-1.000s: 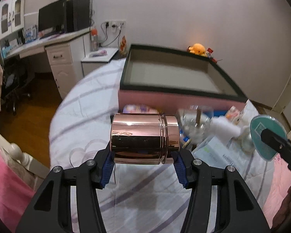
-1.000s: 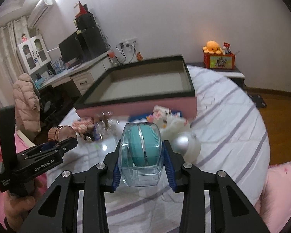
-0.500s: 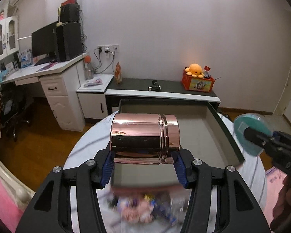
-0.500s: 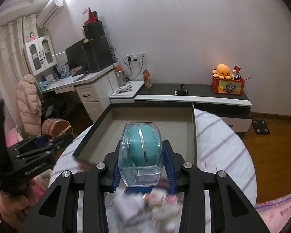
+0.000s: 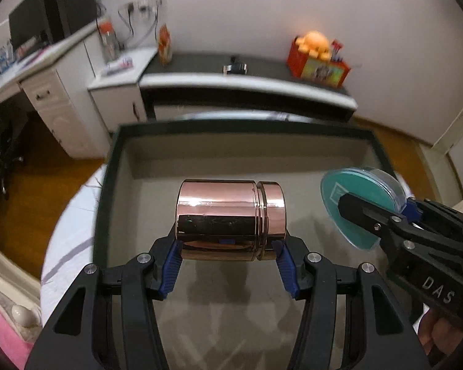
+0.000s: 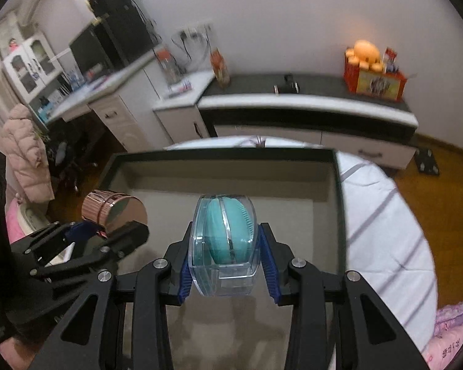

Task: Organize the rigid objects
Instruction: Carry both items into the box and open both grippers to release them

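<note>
My left claw (image 5: 230, 256) is gripping the copper canister (image 5: 230, 219) sideways above the tray (image 5: 108, 166); my right claw (image 6: 227, 265) is clamping the clear case (image 6: 224, 243) alongside.

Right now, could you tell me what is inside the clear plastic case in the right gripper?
The clear case, clamped in the right gripper, holds a teal bristled pad, seemingly a silicone brush. Its lower end sits behind the case's base, so how it is seated cannot be seen.

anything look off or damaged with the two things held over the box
Nothing stands out. The copper jar lies sideways, lid on, in the left gripper; the clear case sits upright in the right gripper, both above the box.
</note>
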The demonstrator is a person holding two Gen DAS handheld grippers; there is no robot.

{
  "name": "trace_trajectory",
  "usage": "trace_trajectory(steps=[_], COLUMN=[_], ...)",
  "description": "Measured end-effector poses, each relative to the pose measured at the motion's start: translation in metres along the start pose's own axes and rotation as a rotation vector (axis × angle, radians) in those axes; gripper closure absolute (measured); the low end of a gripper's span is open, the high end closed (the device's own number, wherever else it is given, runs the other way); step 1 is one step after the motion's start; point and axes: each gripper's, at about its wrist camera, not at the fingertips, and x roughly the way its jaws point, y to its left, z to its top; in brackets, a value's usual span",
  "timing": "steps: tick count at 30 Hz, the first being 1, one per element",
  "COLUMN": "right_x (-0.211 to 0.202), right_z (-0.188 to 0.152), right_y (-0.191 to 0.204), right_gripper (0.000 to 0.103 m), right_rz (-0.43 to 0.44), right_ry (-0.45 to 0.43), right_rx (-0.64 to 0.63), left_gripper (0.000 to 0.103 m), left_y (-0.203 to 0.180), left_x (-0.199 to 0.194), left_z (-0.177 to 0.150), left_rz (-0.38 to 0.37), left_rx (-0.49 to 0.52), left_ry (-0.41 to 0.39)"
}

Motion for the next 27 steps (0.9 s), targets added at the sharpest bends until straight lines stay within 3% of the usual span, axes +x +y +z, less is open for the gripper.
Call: trace_trajectory(steps=[3, 6, 7, 8, 9, 10, 11, 14, 15, 16, 27], right_x=[0.022, 0.031, 0.031, 0.028, 0.024, 0.021, 0.018, 0.001, -0.003, -0.009, -0.087], right_z=[0.003, 0.000, -0.001, -0.002, -0.003, -0.004, -0.004, -0.005, -0.006, -0.008, -0.041], right_y=[-0.002, -0.006, -0.006, -0.007, -0.008, -0.007, -0.005, 0.005, 0.006, 0.008, 0.029], right_gripper=[0.064, 0.063, 0.056, 0.041, 0.035, 0.032, 0.018, 0.012, 0.002, 0.000, 0.000], right_rz=[-0.011, -0.019, -0.017, -0.019, -0.016, 0.002, 0.013, -0.037, -0.029, -0.029, -0.022], right_ry=[0.061, 0.085, 0.085, 0.079, 0.065, 0.060, 0.054, 0.003, -0.001, -0.004, -0.153], right_rx=[0.016, 0.037, 0.041, 0.047, 0.051, 0.049, 0.044, 0.011, 0.011, 0.013, -0.014], left_gripper=[0.047, 0.032, 0.021, 0.015, 0.010, 0.006, 0.005, 0.000, 0.000, 0.000, 0.000], left_y=[-0.005, -0.004, -0.003, -0.003, -0.001, 0.000, 0.000, 0.006, 0.008, 0.012, 0.041], left_x=[0.016, 0.015, 0.011, 0.006, 0.001, -0.005, -0.013, -0.032, -0.039, -0.046, -0.126], left_z=[-0.001, -0.005, -0.006, -0.007, -0.009, -0.011, -0.014, -0.020, -0.022, -0.024, -0.079], left_rz=[0.029, 0.059, 0.076, 0.080, 0.086, 0.096, 0.100, 0.125, 0.137, 0.147, 0.157], left_rx=[0.014, 0.013, 0.015, 0.019, 0.026, 0.033, 0.041, 0.035, 0.029, 0.020, -0.069], left_ry=[0.059, 0.058, 0.045, 0.029, 0.014, -0.002, -0.026, -0.076, -0.090, -0.105, -0.268])
